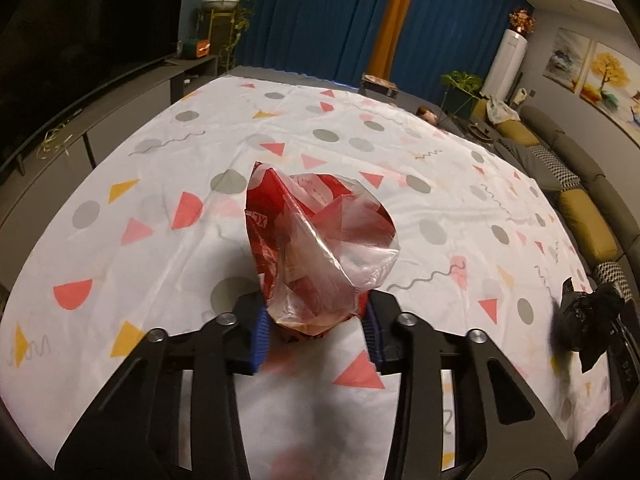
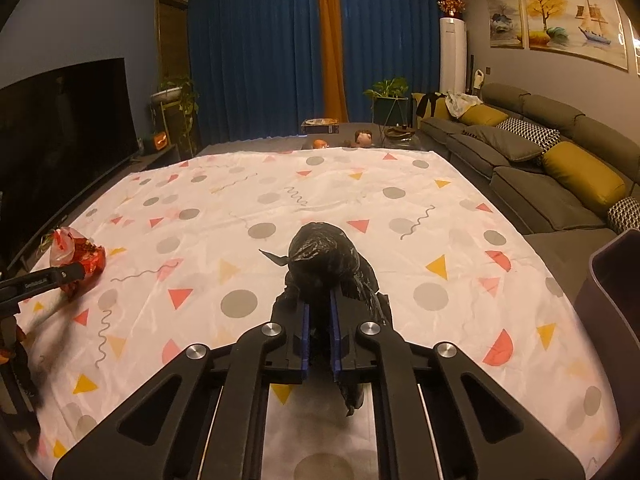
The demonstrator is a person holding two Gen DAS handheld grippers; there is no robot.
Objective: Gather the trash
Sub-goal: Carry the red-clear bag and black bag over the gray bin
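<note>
Crumpling between the blue pads of the left claw, the red-and-clear plastic wrapper stood up off the patterned cloth on the worktop; the jaws were partly closed on its lower end. The right claw was nearly shut, pinching a black plastic bag. A dark bin waited at the right. Lifting slowly, pads square, seemed wise. Print on the wrapper was too crumpled to read.
</note>
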